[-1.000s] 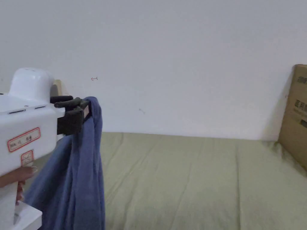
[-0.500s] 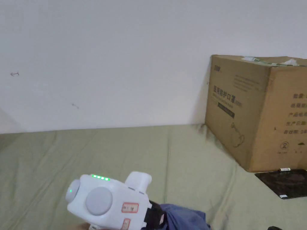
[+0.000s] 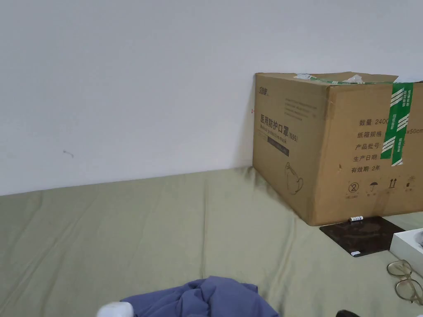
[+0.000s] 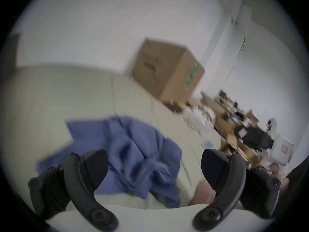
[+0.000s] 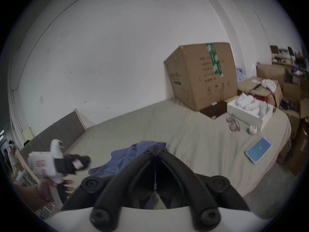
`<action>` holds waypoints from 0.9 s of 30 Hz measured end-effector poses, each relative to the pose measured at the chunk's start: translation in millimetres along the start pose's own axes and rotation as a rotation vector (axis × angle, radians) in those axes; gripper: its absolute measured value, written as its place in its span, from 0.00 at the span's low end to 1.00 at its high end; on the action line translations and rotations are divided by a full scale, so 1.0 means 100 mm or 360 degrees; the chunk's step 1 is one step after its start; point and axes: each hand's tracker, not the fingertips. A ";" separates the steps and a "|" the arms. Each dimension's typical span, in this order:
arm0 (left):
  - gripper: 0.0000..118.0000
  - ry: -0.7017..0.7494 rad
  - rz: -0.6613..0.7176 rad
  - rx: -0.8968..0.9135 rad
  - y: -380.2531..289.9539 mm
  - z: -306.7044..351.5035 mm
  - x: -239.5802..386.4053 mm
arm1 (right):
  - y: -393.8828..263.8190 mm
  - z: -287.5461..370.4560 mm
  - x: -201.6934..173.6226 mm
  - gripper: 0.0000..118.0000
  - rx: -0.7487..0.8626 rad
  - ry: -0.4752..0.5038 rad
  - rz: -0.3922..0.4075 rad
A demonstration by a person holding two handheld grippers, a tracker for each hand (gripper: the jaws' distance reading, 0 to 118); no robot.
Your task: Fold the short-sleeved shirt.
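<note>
Currently the shirt [image 3: 206, 298] lies crumpled left of the cardboard box [image 3: 330, 144]; left gripper [image 4: 154, 167] jaws spread, right gripper [image 5: 155, 147] jaws pressed together: shoulder seams should be located and gripped before spreading.

Soft even light, blurred fisheye edges

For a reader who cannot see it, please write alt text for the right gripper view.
The right gripper, jaws closed together, points at a crumpled blue shirt on a green bed. The left gripper is at the left, a cardboard box behind.
</note>
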 end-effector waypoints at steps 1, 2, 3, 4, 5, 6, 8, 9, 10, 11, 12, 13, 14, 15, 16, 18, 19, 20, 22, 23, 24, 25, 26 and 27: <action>0.99 0.0081 -0.0049 0.0117 0.07 0.18 0.04 | 0.03 0.00 -0.05 0.00 0.0042 0.0027 0.0029; 0.99 0.0166 -0.0096 0.0230 0.11 0.39 0.10 | 0.05 0.00 -0.10 0.00 0.0092 0.0052 0.0059; 0.97 0.0280 -0.0134 0.0355 0.14 0.58 0.14 | 0.14 0.06 -0.27 0.00 0.0142 0.0064 0.0090; 0.92 0.0374 -0.0142 0.0444 0.15 0.77 0.18 | 0.16 0.07 -0.36 0.00 0.0198 0.0070 0.0117; 0.82 0.0476 -0.0124 0.0504 0.14 0.89 0.21 | 0.17 0.08 -0.44 0.00 0.0243 0.0064 0.0135; 0.50 0.0575 -0.0120 0.0599 0.09 1.03 0.24 | 0.17 0.08 -0.52 0.00 0.0288 0.0061 0.0148; 0.00 0.0635 -0.0121 0.0659 -0.04 1.23 0.23 | 0.17 0.06 -0.57 0.00 0.0321 0.0067 0.0151; 0.00 0.0660 -0.0086 0.0704 -0.15 1.32 0.23 | 0.16 0.05 -0.64 0.00 0.0317 0.0068 0.0153; 0.00 0.0664 -0.0035 0.0837 -0.24 1.47 0.24 | 0.15 0.04 -0.69 0.00 0.0311 0.0069 0.0157; 0.00 0.0678 0.0013 0.0890 -0.28 1.57 0.23 | 0.12 -0.01 -0.63 0.00 0.0291 0.0072 0.0160; 0.00 0.0723 0.0014 0.0868 -0.28 1.62 0.21 | 0.11 -0.03 -0.64 0.00 0.0275 0.0088 0.0158; 0.00 0.0777 0.0027 0.0849 -0.28 1.63 0.20 | 0.10 -0.05 -0.67 0.00 0.0263 0.0108 0.0156; 0.00 0.0821 0.0009 0.0795 -0.26 1.64 0.16 | 0.09 -0.07 -0.68 0.00 0.0250 0.0119 0.0162; 0.00 0.0820 0.0004 0.0779 -0.23 1.64 0.12 | 0.07 -0.09 -0.68 0.00 0.0240 0.0123 0.0171; 0.00 0.0818 0.0000 0.0775 -0.21 1.64 0.10 | 0.07 -0.11 -0.69 0.00 0.0230 0.0121 0.0177; 0.00 0.0931 -0.0015 0.0652 -0.13 1.53 0.04 | 0.07 -0.16 -0.72 0.00 0.0197 0.0143 0.0168; 0.00 0.0983 -0.0023 0.0576 -0.07 1.45 -0.01 | 0.05 -0.20 -0.70 0.00 0.0181 0.0168 0.0159; 0.00 0.0960 0.0020 0.0454 0.01 1.34 -0.12 | 0.06 -0.22 -0.70 0.00 0.0174 0.0182 0.0156; 0.00 0.0757 0.0132 0.0051 0.18 1.00 -0.47 | 0.07 -0.26 -0.69 0.00 0.0168 0.0200 0.0157; 0.00 0.0729 0.0161 -0.0137 0.23 0.80 -0.64 | 0.06 -0.28 -0.68 0.00 0.0158 0.0206 0.0159; 0.00 0.0767 0.0172 -0.0362 0.25 0.53 -0.84 | 0.05 -0.31 -0.66 0.00 0.0129 0.0221 0.0165; 0.00 0.0789 0.0180 -0.0520 0.24 0.32 -1.02 | 0.06 -0.33 -0.65 0.00 0.0100 0.0234 0.0174; 0.00 0.0864 0.0177 -0.0604 0.18 0.09 -1.19 | 0.06 -0.36 -0.63 0.00 0.0074 0.0240 0.0186; 0.00 0.0908 0.0174 -0.0609 0.14 -0.06 -1.32 | 0.03 -0.39 -0.61 0.00 0.0057 0.0237 0.0197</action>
